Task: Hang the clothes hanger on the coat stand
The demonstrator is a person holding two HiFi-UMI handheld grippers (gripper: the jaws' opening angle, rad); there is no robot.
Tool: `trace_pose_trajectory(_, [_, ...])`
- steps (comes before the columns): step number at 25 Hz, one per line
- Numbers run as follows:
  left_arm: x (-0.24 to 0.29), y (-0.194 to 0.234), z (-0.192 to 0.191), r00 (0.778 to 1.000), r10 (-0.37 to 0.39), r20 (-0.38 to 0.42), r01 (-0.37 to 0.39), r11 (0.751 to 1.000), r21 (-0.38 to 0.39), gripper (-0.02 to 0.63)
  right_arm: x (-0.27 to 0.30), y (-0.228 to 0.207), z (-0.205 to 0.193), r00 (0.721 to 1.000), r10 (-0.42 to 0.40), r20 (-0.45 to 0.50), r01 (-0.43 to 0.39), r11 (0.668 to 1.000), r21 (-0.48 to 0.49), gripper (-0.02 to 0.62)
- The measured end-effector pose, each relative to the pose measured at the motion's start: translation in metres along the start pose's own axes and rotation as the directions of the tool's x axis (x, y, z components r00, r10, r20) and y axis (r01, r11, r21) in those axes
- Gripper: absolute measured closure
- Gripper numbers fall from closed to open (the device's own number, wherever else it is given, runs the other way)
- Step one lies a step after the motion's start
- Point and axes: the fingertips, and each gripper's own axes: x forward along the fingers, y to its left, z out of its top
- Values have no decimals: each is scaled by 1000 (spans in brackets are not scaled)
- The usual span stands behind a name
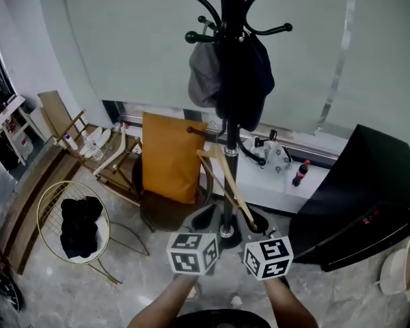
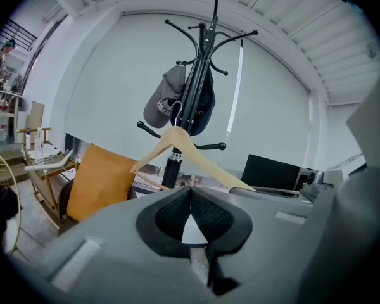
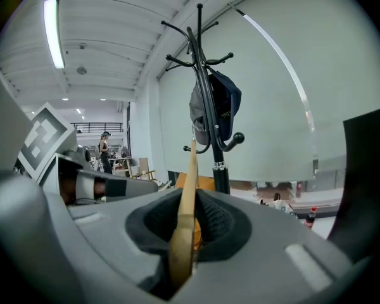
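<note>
wooden clothes hanger point(image 3: 189, 189), clamped by one arm tip in the right hand-held gripper point(image 3: 193, 219), unhung near the coat stand point(image 1: 230, 80); left hand-held gripper point(image 2: 190, 215) closed, empty. end grip may let it swivel and miss.

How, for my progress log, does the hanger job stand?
Done: the hanger is picked up, clamped in the right gripper. In hand: it is held up beside the coat stand pole. Left: its hook appears on no peg yet. The left gripper is shut, empty.
</note>
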Motion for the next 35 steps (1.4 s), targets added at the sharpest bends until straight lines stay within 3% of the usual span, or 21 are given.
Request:
trace_pose_trajectory(14, [21, 39, 1, 994, -98, -47, 100, 995, 24, 601, 28, 14, -9, 993, -119, -8, 119, 993, 4, 540])
trace_pose_trajectory(35, [25, 60, 2, 971, -222, -89, 229, 971, 75, 601, 47, 33, -22, 970, -244, -8, 244, 970, 13, 540])
